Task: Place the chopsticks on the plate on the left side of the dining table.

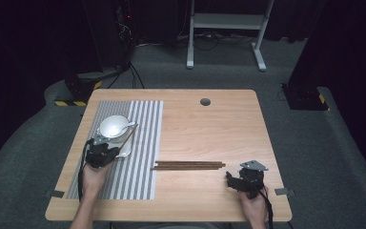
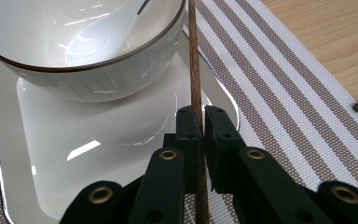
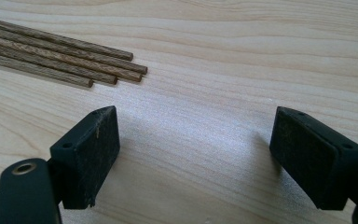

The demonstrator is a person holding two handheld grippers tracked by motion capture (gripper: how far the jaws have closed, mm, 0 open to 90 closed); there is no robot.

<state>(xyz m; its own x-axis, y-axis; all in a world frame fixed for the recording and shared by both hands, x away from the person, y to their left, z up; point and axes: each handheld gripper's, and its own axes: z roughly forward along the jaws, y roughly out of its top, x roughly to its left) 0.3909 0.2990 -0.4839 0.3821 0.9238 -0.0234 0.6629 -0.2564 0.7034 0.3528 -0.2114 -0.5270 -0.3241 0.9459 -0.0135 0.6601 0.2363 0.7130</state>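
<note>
Your left gripper (image 2: 203, 123) pinches one chopstick (image 2: 195, 70) just beside the bowl (image 2: 121, 70), over the white plate (image 2: 51, 154). Your right gripper (image 3: 193, 154) is spread wide above bare table (image 3: 261, 56), near the other chopsticks (image 3: 60, 60).

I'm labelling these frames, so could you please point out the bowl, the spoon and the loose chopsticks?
bowl (image 2: 98, 77): left gripper view, outer ribbed wall.
spoon (image 2: 100, 39): left gripper view, its scoop inside the bowl.
loose chopsticks (image 1: 188, 165): high view, middle of the bundle on the table.

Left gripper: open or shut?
Shut: the left gripper has its jaws clamped on a chopstick beside the bowl.
</note>
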